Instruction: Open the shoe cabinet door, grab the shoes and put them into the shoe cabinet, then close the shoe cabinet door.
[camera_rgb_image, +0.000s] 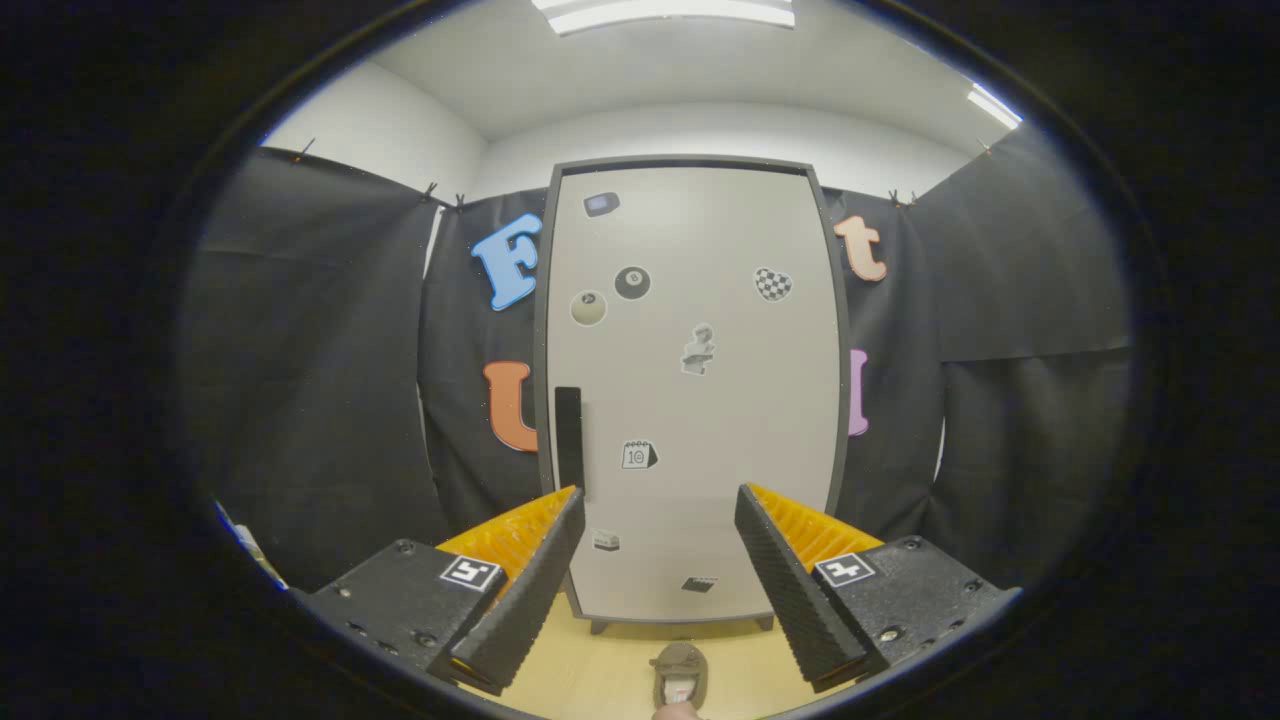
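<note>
A tall pale shoe cabinet (690, 400) with a dark frame stands upright ahead of me, its door shut and dotted with several stickers. A dark vertical handle (568, 437) runs along the door's left edge, just beyond my left fingertip. My gripper (660, 500) is open, with nothing between its fingers, and points at the lower half of the door. A small brown shoe (679, 676) lies on the light wooden floor (600, 660) below and between the fingers, in front of the cabinet's base.
Black cloth walls (320, 380) hang on both sides of the cabinet and close in the booth. The cabinet stands on short feet (598, 627) on the floor. White ceiling lights (665, 12) shine overhead.
</note>
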